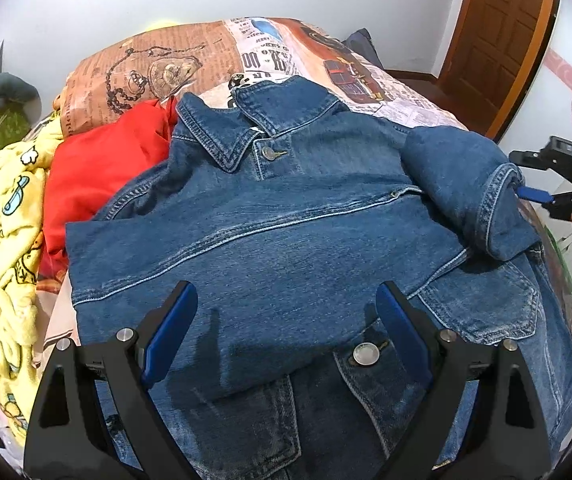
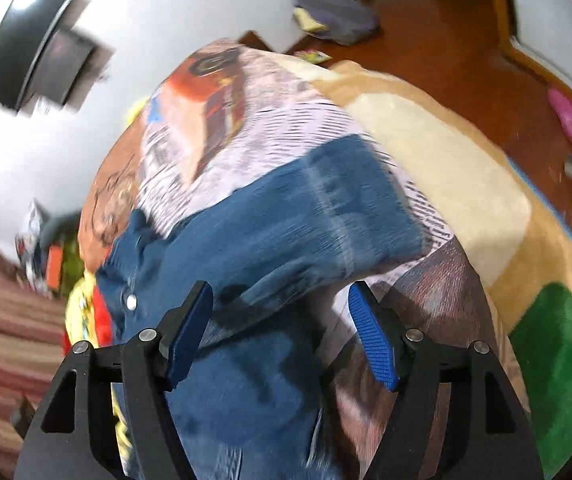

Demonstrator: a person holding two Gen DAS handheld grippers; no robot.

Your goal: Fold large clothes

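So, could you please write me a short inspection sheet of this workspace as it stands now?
Surface: bed with newspaper-print cover.
Job's things: denim jacket front up, collar away from the left camera, both sleeves folded across the front.
Clutter: red garment and yellow blanket beside the jacket.
Grippers: left gripper open over the jacket, holding nothing; right gripper open, nothing between its pads, near the sleeve cuff.
Cables: nothing seen.
Surroundings: white wall, wooden door, wooden floor.
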